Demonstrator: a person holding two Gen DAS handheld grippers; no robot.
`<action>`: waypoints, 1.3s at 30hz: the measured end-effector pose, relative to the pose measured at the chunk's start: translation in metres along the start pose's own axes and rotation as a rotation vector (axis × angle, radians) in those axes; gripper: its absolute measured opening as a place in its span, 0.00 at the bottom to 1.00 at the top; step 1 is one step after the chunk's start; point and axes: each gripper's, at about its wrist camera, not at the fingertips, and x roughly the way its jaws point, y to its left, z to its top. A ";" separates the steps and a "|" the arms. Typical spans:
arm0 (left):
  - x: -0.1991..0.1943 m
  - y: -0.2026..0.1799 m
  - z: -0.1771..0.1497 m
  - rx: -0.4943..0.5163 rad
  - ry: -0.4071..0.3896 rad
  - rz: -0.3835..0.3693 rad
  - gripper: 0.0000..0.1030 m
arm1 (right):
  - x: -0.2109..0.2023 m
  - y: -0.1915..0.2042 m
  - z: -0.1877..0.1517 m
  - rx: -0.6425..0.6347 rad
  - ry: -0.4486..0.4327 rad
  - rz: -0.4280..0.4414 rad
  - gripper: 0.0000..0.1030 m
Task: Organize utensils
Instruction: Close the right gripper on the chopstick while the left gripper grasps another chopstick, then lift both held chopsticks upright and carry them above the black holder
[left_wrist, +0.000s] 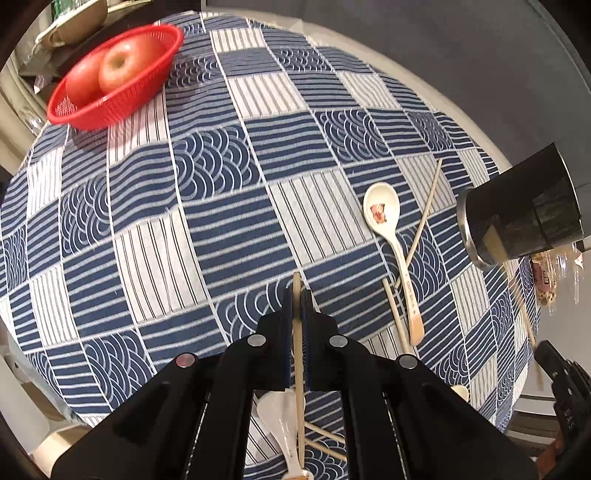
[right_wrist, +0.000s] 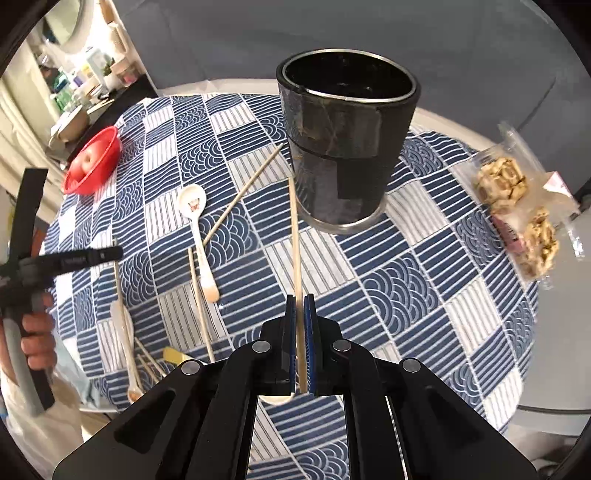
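My left gripper (left_wrist: 296, 295) is shut on a wooden chopstick (left_wrist: 297, 354) and holds it above the table. My right gripper (right_wrist: 300, 301) is shut on another chopstick (right_wrist: 295, 243) whose far tip points at the base of the black utensil cup (right_wrist: 343, 147). The cup also shows in the left wrist view (left_wrist: 524, 206) at the right edge. A white ceramic spoon (left_wrist: 391, 229) lies on the cloth beside loose chopsticks (left_wrist: 424, 218). It also shows in the right wrist view (right_wrist: 199, 229). A second white spoon (left_wrist: 284, 435) and more chopsticks lie under my left gripper.
A red basket (left_wrist: 110, 81) with apples sits at the far left of the blue checked tablecloth (left_wrist: 221, 184). A bag of snacks (right_wrist: 517, 206) lies at the right edge. The left gripper and the hand holding it show in the right wrist view (right_wrist: 37, 266).
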 end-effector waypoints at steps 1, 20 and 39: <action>0.003 -0.012 -0.001 -0.001 -0.005 -0.005 0.05 | -0.003 0.000 -0.001 -0.002 -0.001 -0.001 0.00; -0.043 -0.013 0.007 0.059 -0.095 -0.039 0.05 | 0.047 -0.020 -0.015 0.045 0.066 -0.017 0.29; -0.064 -0.017 0.015 0.097 -0.102 -0.038 0.05 | 0.083 0.015 -0.030 -0.108 0.096 -0.103 0.04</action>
